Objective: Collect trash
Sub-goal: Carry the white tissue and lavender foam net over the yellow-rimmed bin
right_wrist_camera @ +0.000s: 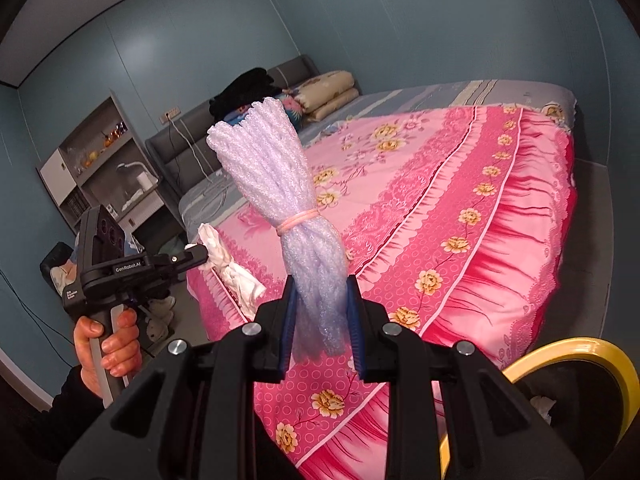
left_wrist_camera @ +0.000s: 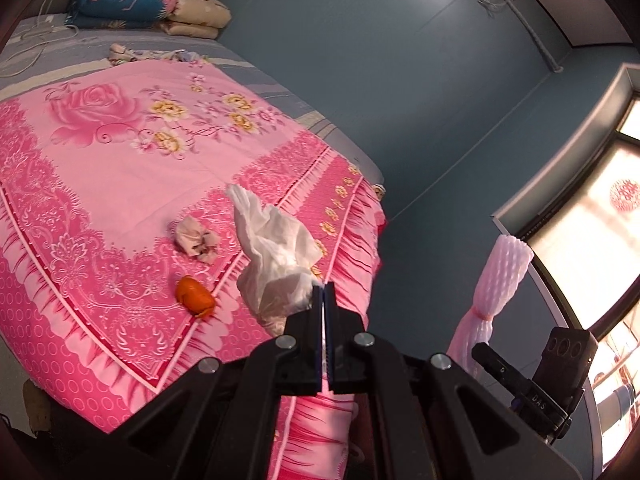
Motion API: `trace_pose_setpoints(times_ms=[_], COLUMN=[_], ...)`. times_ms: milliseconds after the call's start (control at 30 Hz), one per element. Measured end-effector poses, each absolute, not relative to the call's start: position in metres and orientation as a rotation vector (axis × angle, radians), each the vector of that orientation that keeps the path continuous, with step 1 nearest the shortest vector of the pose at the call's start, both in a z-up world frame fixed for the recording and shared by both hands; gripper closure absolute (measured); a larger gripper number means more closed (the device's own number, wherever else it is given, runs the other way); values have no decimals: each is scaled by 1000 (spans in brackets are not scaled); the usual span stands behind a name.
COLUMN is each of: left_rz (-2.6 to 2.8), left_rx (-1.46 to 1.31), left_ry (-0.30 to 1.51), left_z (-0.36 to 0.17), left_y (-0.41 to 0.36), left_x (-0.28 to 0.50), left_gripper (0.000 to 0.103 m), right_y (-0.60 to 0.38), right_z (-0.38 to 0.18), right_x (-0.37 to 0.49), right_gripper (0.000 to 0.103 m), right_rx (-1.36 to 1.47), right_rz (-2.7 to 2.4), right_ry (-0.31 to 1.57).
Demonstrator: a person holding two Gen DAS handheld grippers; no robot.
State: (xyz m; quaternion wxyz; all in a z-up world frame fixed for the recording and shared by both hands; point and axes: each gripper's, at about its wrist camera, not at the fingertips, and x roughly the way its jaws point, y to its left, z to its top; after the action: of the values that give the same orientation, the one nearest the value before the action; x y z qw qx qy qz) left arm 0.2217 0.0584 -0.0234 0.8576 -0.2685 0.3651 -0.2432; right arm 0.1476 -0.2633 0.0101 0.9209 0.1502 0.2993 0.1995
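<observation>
Above the foot of a pink floral bedspread (left_wrist_camera: 120, 168), both grippers loaded with trash.

Clamped fully together on a crumpled white tissue (left_wrist_camera: 276, 248): left gripper (left_wrist_camera: 323, 292), tissue fanning up and away from the tips, clear of the bed. Closed on the lower end of a bundle of pale foam fruit netting (right_wrist_camera: 276, 184): right gripper (right_wrist_camera: 322, 304), bundle standing upright between the blue pads, cinched midway by a pink rubber band (right_wrist_camera: 298, 218). Lying on the bedspread near the corner: a second wad of soiled tissue (left_wrist_camera: 196, 240) and, just beside it toward the edge, a piece of orange peel (left_wrist_camera: 195, 296), both untouched. Wrapped round the left gripper's handle in the right wrist view: a hand (right_wrist_camera: 110, 344). At the lower right of that view, beside the bed: yellow rim of a bin (right_wrist_camera: 592, 354), something white inside.
</observation>
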Motion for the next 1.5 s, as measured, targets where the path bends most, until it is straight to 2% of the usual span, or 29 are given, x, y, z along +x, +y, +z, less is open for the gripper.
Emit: trace_pose_setpoints(times_ms=[833,1167,1500], left_rz=[-761,-846,-871], left_rx=[-372,-253,-142], left_ry=[741,792,846], left_z=[19,7,-16], left_y=[-87,-153,-207], left_x=[183,171,159], left_gripper=[102,102,102], right_y=[-363,-398,-421], right_z=[53,48,23], right_x=[40,8,10], right_gripper=[80,80,79], right_rx=[414,454,502], right_rz=[196,33,-35], right_ry=[404,398,491])
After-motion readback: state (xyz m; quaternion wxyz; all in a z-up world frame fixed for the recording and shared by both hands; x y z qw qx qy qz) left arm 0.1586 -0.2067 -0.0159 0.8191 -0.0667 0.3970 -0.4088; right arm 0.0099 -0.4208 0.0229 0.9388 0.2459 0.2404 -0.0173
